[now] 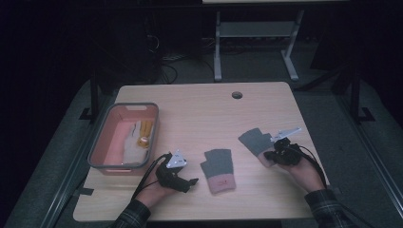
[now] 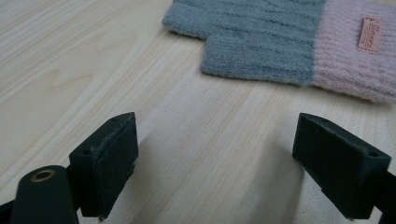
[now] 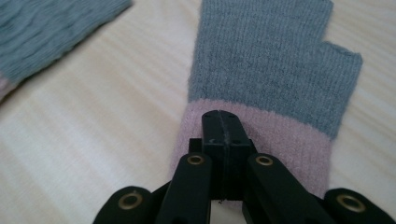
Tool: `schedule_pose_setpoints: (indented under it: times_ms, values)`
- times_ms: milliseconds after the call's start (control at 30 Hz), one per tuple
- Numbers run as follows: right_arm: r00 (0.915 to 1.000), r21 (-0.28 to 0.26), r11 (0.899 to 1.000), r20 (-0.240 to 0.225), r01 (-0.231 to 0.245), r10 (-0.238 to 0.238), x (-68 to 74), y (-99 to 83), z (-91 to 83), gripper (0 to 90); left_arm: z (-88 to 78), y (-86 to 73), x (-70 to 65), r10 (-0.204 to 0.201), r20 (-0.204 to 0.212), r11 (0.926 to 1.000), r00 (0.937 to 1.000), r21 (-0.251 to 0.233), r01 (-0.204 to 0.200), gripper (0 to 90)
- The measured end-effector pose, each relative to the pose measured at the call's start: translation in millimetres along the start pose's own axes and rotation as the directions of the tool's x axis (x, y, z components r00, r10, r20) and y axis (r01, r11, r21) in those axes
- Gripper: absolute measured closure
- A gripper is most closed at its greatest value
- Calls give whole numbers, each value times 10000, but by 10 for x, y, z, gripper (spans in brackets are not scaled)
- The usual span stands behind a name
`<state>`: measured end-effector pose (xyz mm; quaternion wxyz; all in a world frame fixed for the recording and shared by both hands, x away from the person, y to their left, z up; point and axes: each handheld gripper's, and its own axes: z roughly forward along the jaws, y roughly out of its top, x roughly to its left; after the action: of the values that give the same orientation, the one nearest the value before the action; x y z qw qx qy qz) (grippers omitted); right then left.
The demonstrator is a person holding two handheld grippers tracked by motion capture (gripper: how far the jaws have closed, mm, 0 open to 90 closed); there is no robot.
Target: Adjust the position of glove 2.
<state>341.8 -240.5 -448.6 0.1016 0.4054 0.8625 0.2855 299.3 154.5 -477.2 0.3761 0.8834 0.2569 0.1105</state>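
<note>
The right gripper (image 3: 219,122) has its 2 black jaws pressed flat together, clamped on the pink cuff of a grey and pink fingerless glove (image 3: 266,65). In the right gripper view the cuff sits directly under and around the jaw tips, and the grey part of the glove stretches away ahead of them, its thumb stub to the right of the jaws. In the high view the right gripper (image 1: 272,154) sits at the near end of that glove (image 1: 254,139), which lies on the table (image 1: 199,104) pointing away and to the left of the tool.

A second glove (image 1: 218,168) of the same colours lies flat between the 2 grippers, well to the left of the right gripper, with its pink cuff toward the person. A corner of it (image 3: 51,32) shows at the upper left in the right gripper view.

The left gripper (image 1: 189,182) rests low over the table with its jaws spread wide and nothing between them; in the left gripper view bare wood lies between the pads (image 2: 114,154), and the second glove (image 2: 261,42) lies just ahead of the gripper (image 2: 224,163), apart from it, a small label on its cuff.

Beyond the left gripper, to its left, stands a pink tray (image 1: 105,124) with a grey rim, holding a pale glove (image 1: 135,142).
</note>
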Motion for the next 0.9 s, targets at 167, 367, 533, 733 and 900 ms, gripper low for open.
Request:
schedule_pose_setpoints:
  times_ms: [167,367,533,733,900]
  values:
    - [9997,19,9999,-211,160,-159,135,-91,-58,900,0,-2,-3,-8,14,10000,10000,-17,8,135]
    - [9989,16,9999,-448,138,-137,227,-179,-111,900,0,-3,-4,19,36,10000,10000,-10,-19,134]
    - [9976,98,9996,-644,265,-258,315,-227,-144,900,-1,-2,-4,15,42,10000,10000,-9,-15,134]
    - [9977,-391,9990,-633,235,-259,292,-190,-250,785,-1,-2,-4,20,48,10000,10000,-3,-20,134]
    - [9995,-484,9988,-300,-55,40,89,-196,-254,719,0,-3,-4,20,42,10000,10000,-11,-20,133]
